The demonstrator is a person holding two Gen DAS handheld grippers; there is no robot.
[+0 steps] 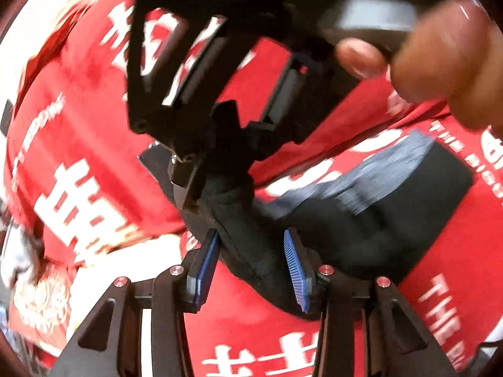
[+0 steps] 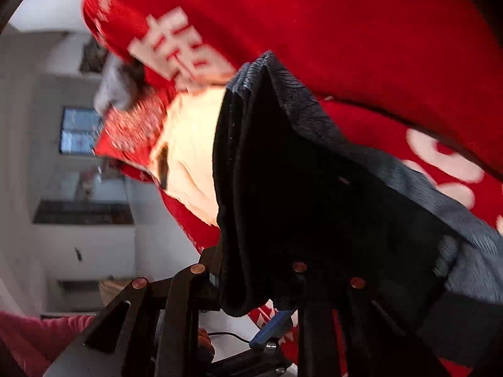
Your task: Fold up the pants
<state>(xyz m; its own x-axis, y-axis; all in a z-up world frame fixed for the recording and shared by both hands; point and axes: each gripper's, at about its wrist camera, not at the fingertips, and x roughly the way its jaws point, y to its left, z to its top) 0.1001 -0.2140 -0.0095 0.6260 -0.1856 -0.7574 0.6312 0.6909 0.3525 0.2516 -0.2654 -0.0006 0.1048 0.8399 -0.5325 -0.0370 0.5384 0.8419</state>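
Black pants (image 1: 361, 220) with a grey ribbed waistband (image 1: 377, 169) lie partly on a red cloth and are bunched up toward me. My left gripper (image 1: 251, 267) is shut on a thick roll of the black fabric between its blue pads (image 1: 297, 270). Just beyond it, my right gripper (image 1: 185, 176) pinches the same roll, with a person's hand (image 1: 440, 62) on its handle. In the right wrist view the pants (image 2: 298, 188) hang lifted and drape over the right gripper (image 2: 256, 279), hiding its fingertips. The waistband (image 2: 345, 144) runs along the upper edge.
A red cloth with white lettering (image 1: 94, 125) (image 2: 345, 31) covers the work surface, with a cream patch (image 2: 188, 157) showing beside the pants. A white wall and a window (image 2: 80, 130) stand far left. Pink fabric (image 2: 37, 330) sits at the bottom left.
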